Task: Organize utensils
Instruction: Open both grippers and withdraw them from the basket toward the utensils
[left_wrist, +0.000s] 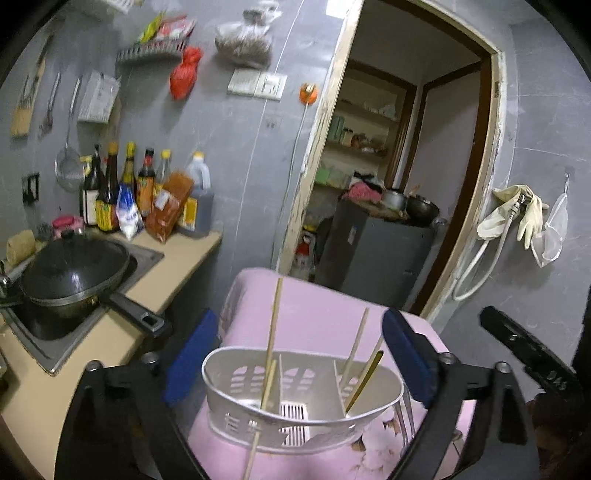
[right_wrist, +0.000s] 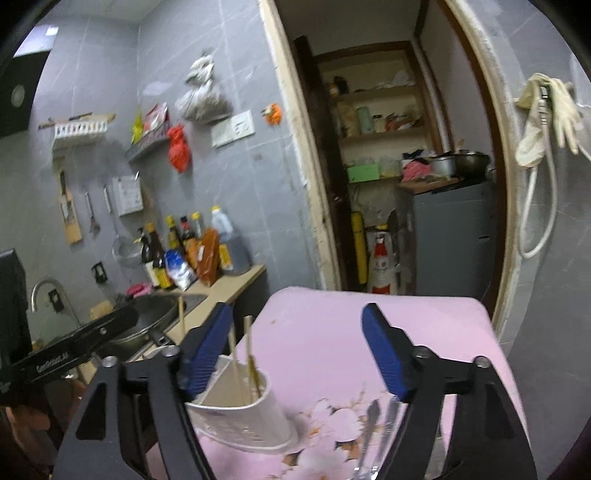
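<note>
Left tongs (left_wrist: 299, 354) spread, empty; caddy (left_wrist: 295, 402) with chopsticks (left_wrist: 271, 343) sits between tips. Right tongs (right_wrist: 299, 350) spread, empty; caddy by left tip, metal cutlery (right_wrist: 373, 435) under right tip. Risk: careless swing clips chopsticks, tips caddy.

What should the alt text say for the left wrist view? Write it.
Open blue-padded tongs frame a white slotted utensil holder on a pink floral tablecloth, with chopsticks standing in its compartments. To the left, a lidded black wok sits on a counter beside sauce bottles.
</note>
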